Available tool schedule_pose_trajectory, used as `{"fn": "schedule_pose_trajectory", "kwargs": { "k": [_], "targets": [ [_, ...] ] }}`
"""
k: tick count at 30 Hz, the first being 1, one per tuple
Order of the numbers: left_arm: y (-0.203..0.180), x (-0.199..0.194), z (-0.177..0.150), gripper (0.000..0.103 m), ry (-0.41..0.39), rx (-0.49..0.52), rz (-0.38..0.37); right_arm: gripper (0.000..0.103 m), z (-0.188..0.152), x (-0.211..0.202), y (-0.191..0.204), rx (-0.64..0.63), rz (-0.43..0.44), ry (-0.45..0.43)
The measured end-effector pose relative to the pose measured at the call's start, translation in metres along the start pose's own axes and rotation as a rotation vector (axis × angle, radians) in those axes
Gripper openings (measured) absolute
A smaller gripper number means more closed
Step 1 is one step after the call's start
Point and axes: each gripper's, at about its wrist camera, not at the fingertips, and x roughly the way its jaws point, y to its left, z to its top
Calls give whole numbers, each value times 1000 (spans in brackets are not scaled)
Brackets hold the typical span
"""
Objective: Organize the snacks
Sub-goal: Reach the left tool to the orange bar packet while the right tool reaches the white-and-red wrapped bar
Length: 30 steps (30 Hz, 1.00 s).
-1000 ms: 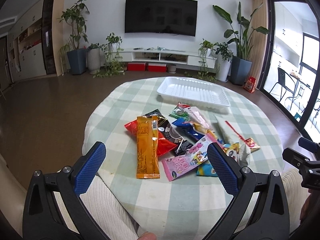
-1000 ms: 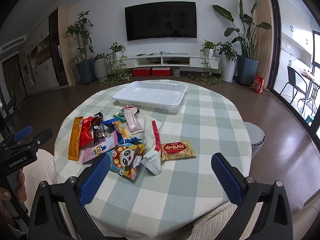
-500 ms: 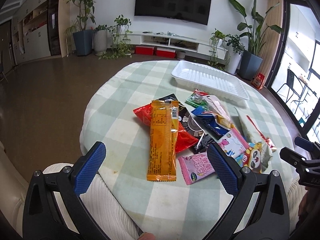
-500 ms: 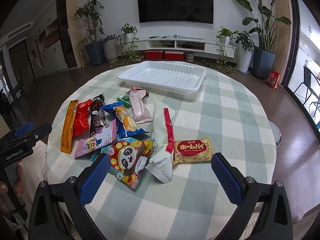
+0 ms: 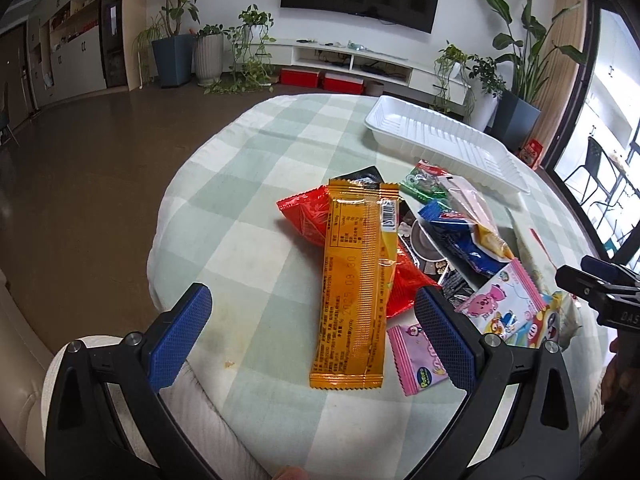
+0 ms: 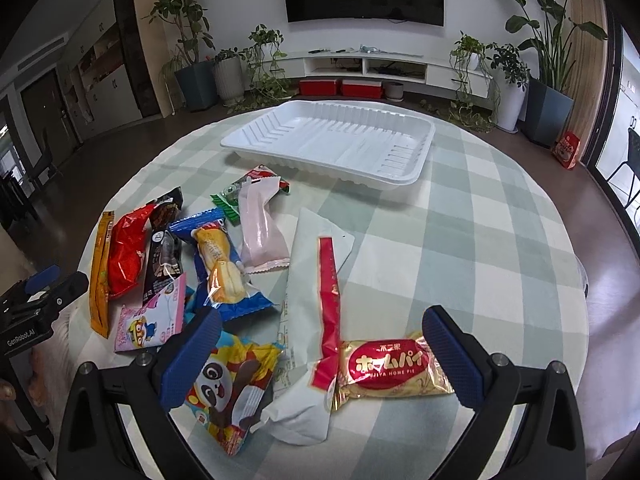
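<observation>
Both tongs [image 5: 314, 338] [image 6: 320, 356] gape — snacks (loose) below.

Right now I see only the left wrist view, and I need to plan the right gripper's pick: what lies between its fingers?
Observer: The right gripper is open, and a gold packet lies nearer its right finger.
Operator: Is that packet free?
Observer: Not quite. A white pouch with a red strip meets its left end; I cannot tell which lies on top.
Operator: And the far half of the tray?
Observer: The tray holds nothing anywhere.
</observation>
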Motion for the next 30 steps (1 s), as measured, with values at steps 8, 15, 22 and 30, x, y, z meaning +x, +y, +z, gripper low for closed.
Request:
{"fn": "schedule_pose_trajectory", "kwargs": {
  "k": [8, 15, 22, 30],
  "targets": [
    [7, 29, -3, 102, 63, -10, 7, 86, -5, 33, -5, 11, 35, 85],
    [-4, 47, -10, 103, 108, 76, 53, 81, -8, 41, -7, 17, 56, 95],
    [-3, 50, -12, 103, 66, 74, 68, 87, -6, 43, -11, 35, 92, 99],
    [3, 42, -9, 102, 71, 33, -16, 103, -8, 47, 0, -3, 97, 112]
  ]
}}
